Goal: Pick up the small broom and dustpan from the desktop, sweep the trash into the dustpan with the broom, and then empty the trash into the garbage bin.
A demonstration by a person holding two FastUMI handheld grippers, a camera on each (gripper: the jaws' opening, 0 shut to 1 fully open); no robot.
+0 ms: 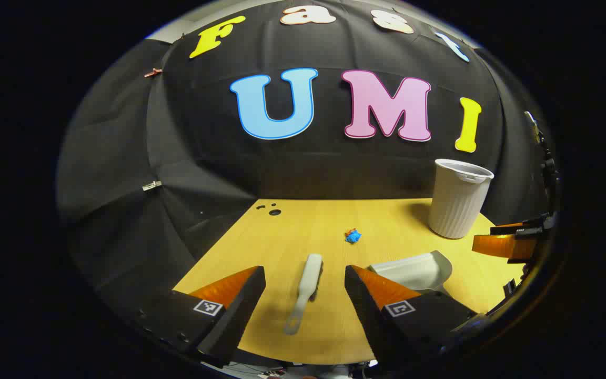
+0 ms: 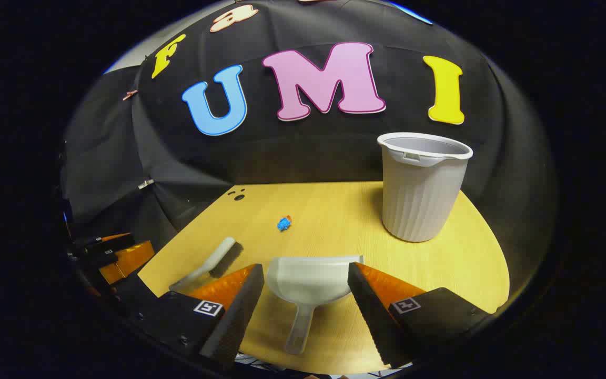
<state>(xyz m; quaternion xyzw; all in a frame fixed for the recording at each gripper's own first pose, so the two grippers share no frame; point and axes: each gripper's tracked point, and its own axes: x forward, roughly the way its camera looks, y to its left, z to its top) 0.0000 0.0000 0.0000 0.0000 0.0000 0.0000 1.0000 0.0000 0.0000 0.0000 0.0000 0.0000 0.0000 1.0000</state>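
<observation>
The wooden surface (image 2: 440, 273) carried everything. The garbage bin (image 2: 421, 187) stood upright at its far right side, well apart from the rest. The dustpan (image 2: 311, 281) lay near the front edge, handle toward the right tool (image 2: 303, 305), whose fingers stood wide apart on either side of it without touching. The small broom (image 1: 307, 287) lay just left of the dustpan, between the spread fingers of the left tool (image 1: 303, 305), untouched. The trash (image 1: 353, 236), a small blue scrap, sat mid-surface.
</observation>
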